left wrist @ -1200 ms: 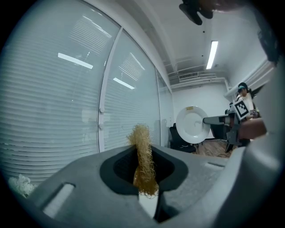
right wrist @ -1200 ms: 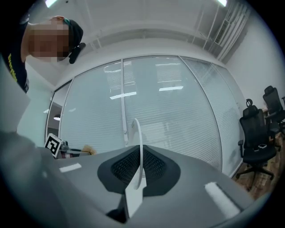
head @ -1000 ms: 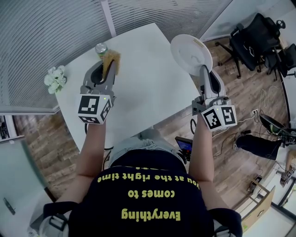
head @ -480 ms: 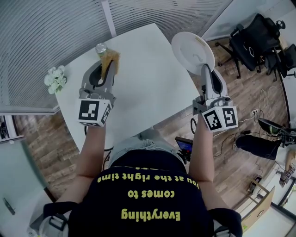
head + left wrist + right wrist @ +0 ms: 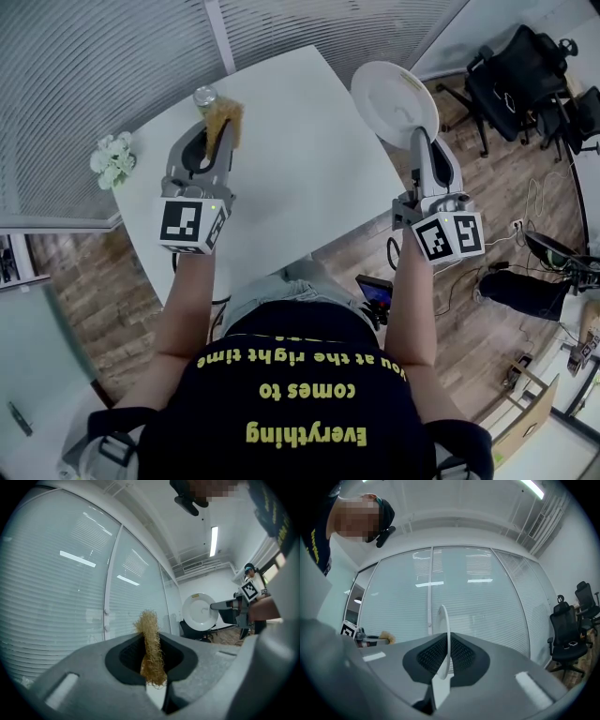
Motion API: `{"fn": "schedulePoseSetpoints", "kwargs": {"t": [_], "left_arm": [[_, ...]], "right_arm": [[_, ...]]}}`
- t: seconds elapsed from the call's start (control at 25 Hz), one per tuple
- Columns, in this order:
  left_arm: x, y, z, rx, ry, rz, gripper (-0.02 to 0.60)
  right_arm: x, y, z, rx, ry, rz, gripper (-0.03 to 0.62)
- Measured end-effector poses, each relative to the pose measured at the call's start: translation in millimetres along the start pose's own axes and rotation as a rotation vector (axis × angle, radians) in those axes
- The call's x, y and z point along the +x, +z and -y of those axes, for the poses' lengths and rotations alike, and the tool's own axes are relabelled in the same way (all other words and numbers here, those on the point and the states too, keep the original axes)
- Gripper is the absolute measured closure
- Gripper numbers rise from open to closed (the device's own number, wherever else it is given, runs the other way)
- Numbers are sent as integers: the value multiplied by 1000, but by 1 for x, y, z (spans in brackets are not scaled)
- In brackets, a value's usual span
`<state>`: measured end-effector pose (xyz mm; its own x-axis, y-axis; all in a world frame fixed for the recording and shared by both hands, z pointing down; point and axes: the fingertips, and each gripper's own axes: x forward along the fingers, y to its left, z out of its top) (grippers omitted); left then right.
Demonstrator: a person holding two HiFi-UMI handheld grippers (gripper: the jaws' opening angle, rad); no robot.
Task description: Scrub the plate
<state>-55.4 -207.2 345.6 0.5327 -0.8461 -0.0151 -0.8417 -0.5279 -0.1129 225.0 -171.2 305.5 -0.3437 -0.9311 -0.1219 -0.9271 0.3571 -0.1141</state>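
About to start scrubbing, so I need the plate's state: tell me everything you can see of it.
The plate is round, plain white and glossy, with a shallow well, a broad rim and a small yellowish sticker near its edge. It is held in the air, on edge, its rim clamped between the jaws of the right gripper. Nothing else touches it.

The left gripper point(image 5: 151, 640) pinches a tan scrubber point(image 5: 149, 620) between its fingers point(image 5: 84, 677), a white plate point(image 5: 199, 612) well beyond.
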Motion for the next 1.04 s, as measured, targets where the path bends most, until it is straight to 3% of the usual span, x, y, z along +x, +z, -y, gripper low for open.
{"fn": "schedulePoseSetpoints", "kwargs": {"t": [1.04], "left_arm": [[0, -1, 7, -8, -5, -1, 531]], "right_arm": [[-2, -2, 0, 13, -2, -4, 582]]}}
